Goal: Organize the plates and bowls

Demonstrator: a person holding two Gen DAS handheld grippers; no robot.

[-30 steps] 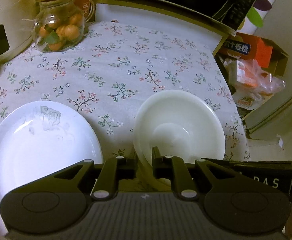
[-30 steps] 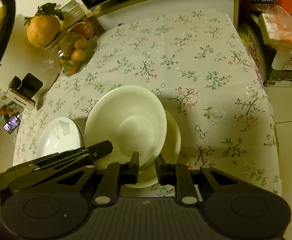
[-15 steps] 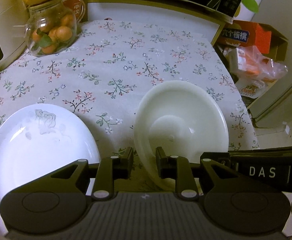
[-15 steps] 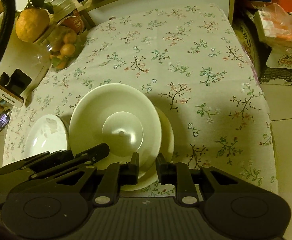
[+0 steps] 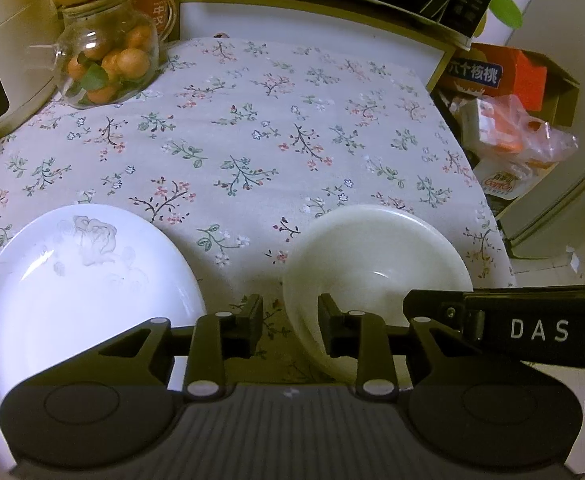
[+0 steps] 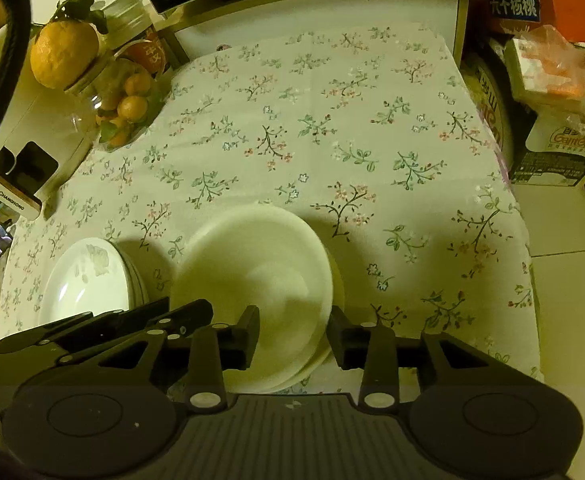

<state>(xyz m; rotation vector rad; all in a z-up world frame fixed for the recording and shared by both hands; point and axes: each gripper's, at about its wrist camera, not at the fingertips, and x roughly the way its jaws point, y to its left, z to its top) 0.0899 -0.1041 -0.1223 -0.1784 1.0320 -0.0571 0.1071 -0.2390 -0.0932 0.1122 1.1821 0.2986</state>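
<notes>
- While both grippers point down at the table (image 5: 276,128), a glass jar of small oranges (image 5: 106,60) stands far ahead and left of the left fingers, at the back corner of the floral cloth.
- Just left of the left fingers lies the white plate with a faint rose print (image 5: 80,280); in the right wrist view it tops a short stack of plates (image 6: 88,280).
- Over the near table edge, the left gripper (image 5: 290,326) has its fingers apart and opening; the near left rim of the white bowl (image 5: 376,264) sits in the gap, the right finger inside the bowl, the left outside, no pad clearly pressing on it.
- That bowl rests nested in other white dishes beneath it, seen as stacked rims in the right wrist view (image 6: 258,280).
- Right of this, the right gripper (image 6: 294,334) straddles the near right rim of the same bowl; its fingers are spreading too, with a visible gap on the outer side.
- Beyond the table's right edge, well right of both pairs of fingers, sit an orange box (image 5: 496,76) and plastic-wrapped packets (image 5: 524,140).
</notes>
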